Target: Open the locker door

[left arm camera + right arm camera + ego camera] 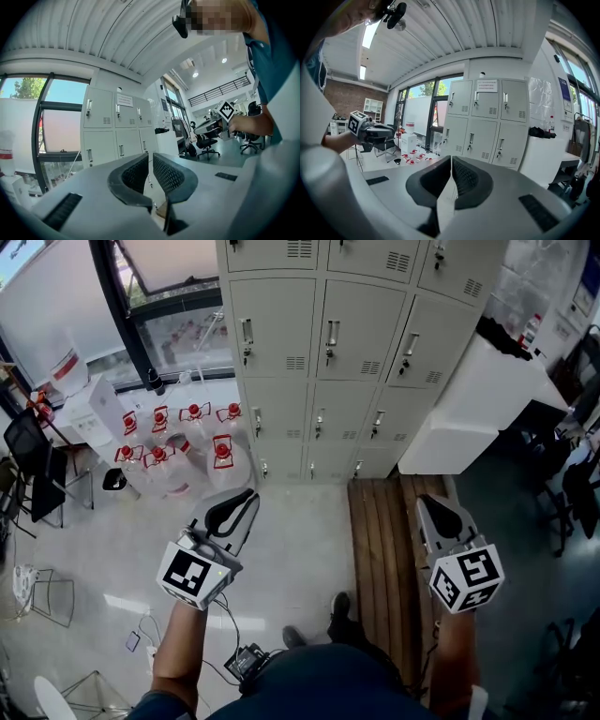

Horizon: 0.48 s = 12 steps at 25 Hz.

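My left gripper [249,495] and right gripper [425,502] keep fingers clenched on nothing, well apart from the locker bank [323,343] right of the window [178,329]: pale grey doors shut, with vertical handles and vent slots.

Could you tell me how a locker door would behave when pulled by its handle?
Probably stiff: the locker door looks like painted sheet metal. Likely light, swinging freely unless locked; a key seems to hang below its handle.

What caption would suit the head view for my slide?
The left hand-held gripper and right hand-held gripper, both empty, point toward closed grey lockers; no door is touched yet.
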Available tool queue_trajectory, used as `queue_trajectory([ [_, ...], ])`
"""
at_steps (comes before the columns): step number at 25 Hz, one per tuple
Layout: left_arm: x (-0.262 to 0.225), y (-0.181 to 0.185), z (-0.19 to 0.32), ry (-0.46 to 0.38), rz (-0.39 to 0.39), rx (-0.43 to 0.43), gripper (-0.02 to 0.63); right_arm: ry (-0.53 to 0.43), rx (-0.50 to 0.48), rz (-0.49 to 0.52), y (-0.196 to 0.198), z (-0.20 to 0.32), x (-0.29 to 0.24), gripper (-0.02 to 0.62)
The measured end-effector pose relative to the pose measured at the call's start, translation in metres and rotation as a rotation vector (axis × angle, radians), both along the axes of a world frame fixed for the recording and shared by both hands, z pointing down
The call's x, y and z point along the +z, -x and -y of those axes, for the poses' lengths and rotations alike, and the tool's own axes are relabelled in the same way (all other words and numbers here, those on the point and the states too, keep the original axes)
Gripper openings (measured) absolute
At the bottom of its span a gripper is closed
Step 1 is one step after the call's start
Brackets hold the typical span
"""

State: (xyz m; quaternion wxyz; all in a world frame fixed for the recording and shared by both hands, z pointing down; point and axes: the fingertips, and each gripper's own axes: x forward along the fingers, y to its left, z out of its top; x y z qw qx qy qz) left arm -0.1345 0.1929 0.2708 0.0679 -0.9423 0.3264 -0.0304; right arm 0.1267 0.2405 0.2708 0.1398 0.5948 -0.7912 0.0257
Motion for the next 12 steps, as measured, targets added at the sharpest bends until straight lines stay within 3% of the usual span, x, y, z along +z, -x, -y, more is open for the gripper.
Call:
queue_trajectory([
  [12,-0.001,-0.009,0.058,0.006,0.031,-0.123,0.043,-0.014,-0.127,0.034,-0.011,0.101,0.003,0.037],
])
